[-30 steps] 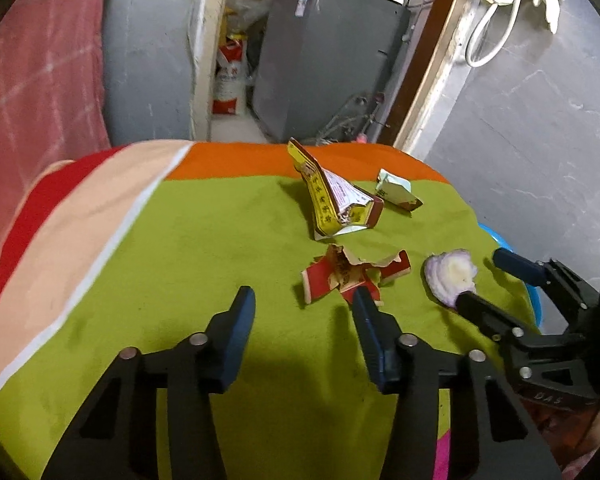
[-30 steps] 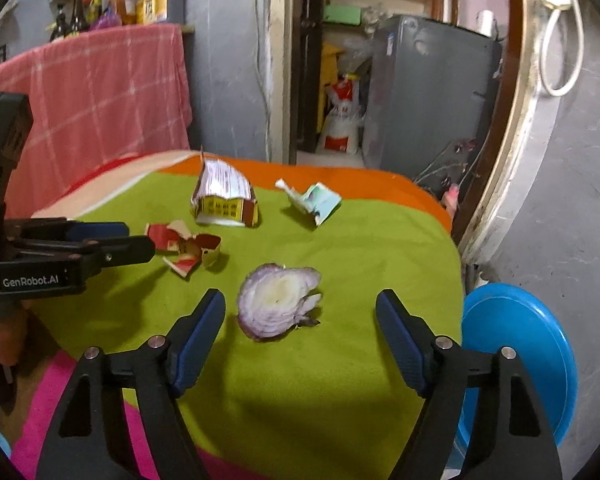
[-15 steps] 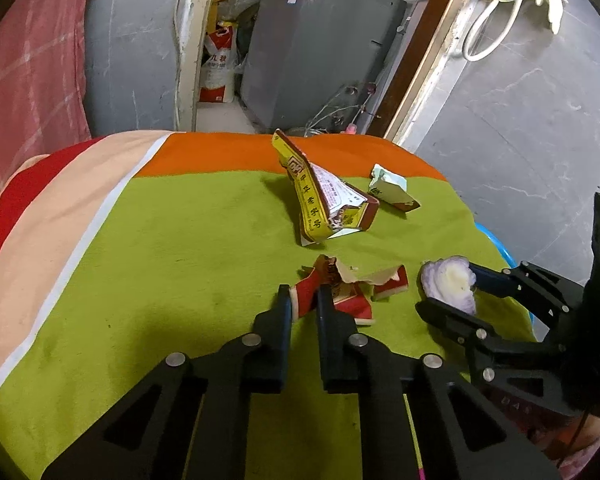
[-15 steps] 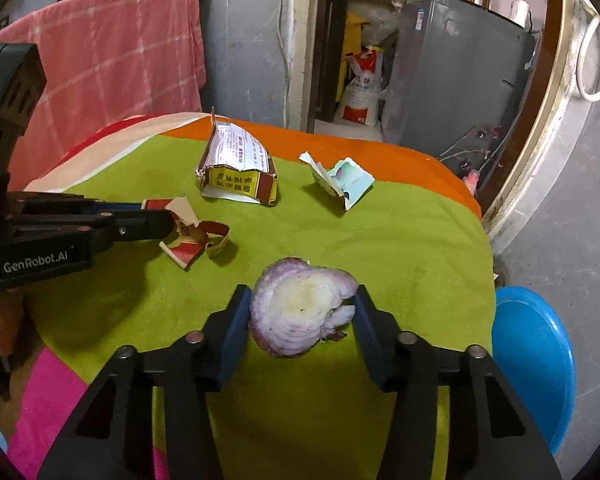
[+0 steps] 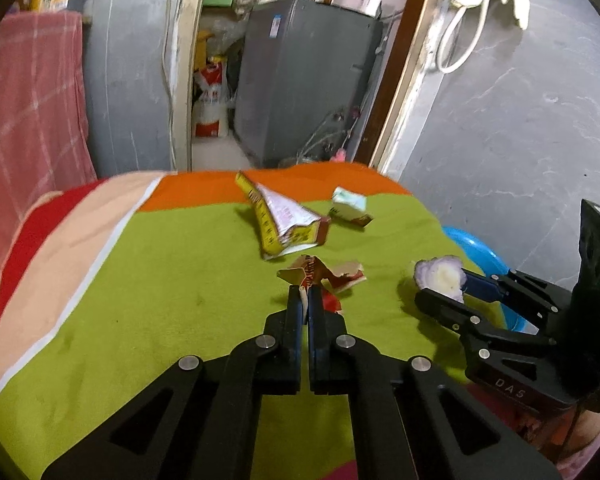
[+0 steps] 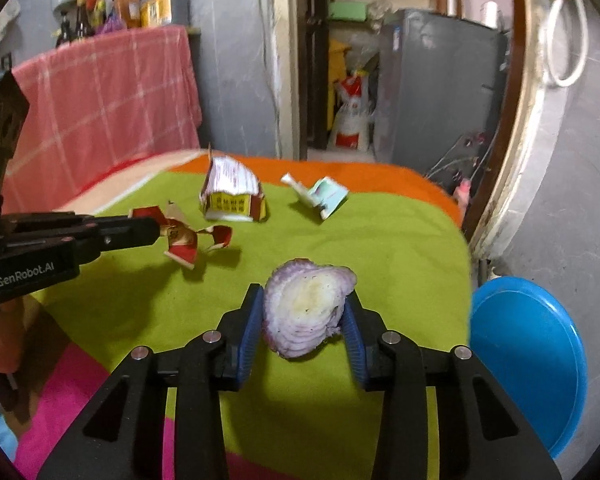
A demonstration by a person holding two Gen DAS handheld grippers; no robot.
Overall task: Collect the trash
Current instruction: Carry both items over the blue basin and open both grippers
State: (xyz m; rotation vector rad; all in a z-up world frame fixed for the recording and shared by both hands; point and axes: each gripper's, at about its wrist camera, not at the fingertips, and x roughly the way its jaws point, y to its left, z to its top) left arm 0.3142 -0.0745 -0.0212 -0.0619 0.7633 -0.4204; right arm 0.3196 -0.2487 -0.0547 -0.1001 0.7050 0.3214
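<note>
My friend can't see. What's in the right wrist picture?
The right gripper squeezes a purple onion slice above a green cloth. At left, the left gripper pinches a red wrapper; a blue bin sits at right.

Around the yellow carton [image 5: 284, 220] standing mid-cloth, the green blanket [image 5: 172, 280] lies bare to its left — open passage there — while to its right the small mint packet [image 5: 350, 210] sits near, and just in front lies the torn red wrapper [image 5: 324, 276].
</note>
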